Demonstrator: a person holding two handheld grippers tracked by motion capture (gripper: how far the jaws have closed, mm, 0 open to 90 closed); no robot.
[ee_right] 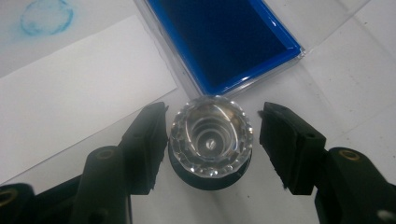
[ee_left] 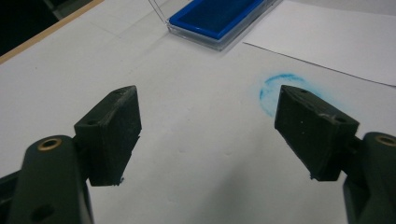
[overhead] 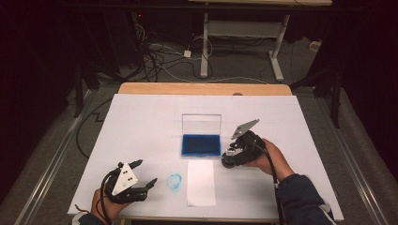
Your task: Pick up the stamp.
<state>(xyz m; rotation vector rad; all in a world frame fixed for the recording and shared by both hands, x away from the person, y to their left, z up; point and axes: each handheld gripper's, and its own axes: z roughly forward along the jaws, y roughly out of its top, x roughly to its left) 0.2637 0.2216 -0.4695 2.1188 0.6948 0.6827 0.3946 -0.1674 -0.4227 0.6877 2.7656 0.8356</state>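
Observation:
A round stamp with a clear faceted knob (ee_right: 210,137) stands on the white table cover just right of the paper slip. My right gripper (ee_right: 212,111) straddles it. One jaw lies against the knob and a thin gap shows at the other, so the jaws are open around it. In the high view that gripper (overhead: 229,158) sits at the near right corner of the blue ink pad (overhead: 201,145), whose clear lid stands up. My left gripper (overhead: 146,171) rests open and empty at the near left, beside a blue ring print (overhead: 174,181).
A white paper slip (overhead: 201,183) lies just in front of the ink pad (ee_right: 219,42). The white cover (overhead: 141,122) spans the table, with a wooden edge (overhead: 202,88) at the far side. Cables and another table's legs (overhead: 204,56) lie beyond on the floor.

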